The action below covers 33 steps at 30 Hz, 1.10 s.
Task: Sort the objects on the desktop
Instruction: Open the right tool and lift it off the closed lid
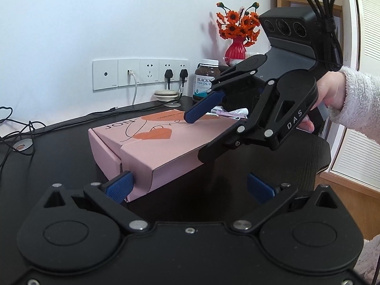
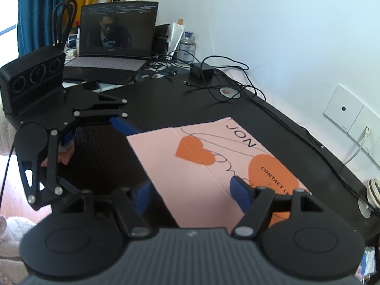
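A pink box (image 1: 154, 147) printed with orange hearts lies shut on the black desk (image 1: 59, 147). My left gripper (image 1: 190, 186) is open wide. Its left fingertip (image 1: 121, 185) touches the box's near corner, and its other finger stands free over the desk. My right gripper (image 1: 194, 137), held by a hand in a fleecy sleeve, is open across the box's right edge, one blue finger (image 1: 201, 109) lying on the lid and the other beside the side wall. In the right wrist view the box (image 2: 201, 166) fills the middle between the open right gripper (image 2: 191, 193), with the left gripper (image 2: 95, 133) at its far left corner.
Small tubes (image 1: 234, 112) lie just behind the box. A fish oil bottle (image 1: 206, 78), a red vase of orange flowers (image 1: 237, 35) and wall sockets (image 1: 142, 73) with cables stand at the back. A laptop (image 2: 111, 40), a charger brick (image 2: 201, 68) and a water bottle (image 2: 187, 47) occupy the far end.
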{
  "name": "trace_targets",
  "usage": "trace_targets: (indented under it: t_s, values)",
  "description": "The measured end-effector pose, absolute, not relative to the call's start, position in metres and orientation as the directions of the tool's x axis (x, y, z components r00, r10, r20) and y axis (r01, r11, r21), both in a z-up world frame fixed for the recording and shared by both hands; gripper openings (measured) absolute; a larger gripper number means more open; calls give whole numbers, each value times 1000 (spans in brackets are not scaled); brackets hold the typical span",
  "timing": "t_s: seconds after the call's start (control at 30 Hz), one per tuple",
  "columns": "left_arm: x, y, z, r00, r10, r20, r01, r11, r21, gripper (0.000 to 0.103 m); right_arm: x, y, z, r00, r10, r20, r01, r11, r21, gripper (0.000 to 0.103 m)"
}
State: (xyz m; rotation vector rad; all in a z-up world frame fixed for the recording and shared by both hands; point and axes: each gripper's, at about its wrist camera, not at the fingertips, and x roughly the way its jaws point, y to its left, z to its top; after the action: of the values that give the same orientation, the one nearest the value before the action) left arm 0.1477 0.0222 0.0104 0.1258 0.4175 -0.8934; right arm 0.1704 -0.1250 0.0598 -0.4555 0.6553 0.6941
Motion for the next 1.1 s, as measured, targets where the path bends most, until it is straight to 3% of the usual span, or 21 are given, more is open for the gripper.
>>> trace_targets:
  t_s: [0.27, 0.4, 0.9, 1.1]
  values:
    - [145, 23, 12, 565, -725, -393, 769, 636, -67, 103, 164, -123, 60, 609, 436, -662, -703, 684, -196, 74]
    - [145, 22, 11, 564, -724, -396, 769, 636, -65, 103, 159, -122, 58, 623, 423, -658, -700, 677, -228, 83]
    - [142, 15, 10, 603, -681, -417, 742, 670, -21, 103, 134, -171, 64, 699, 412, -585, -647, 713, -271, 83]
    - [141, 14, 10, 625, -660, -416, 724, 690, -6, 103, 111, -214, 67, 790, 378, -482, -547, 790, -277, 84]
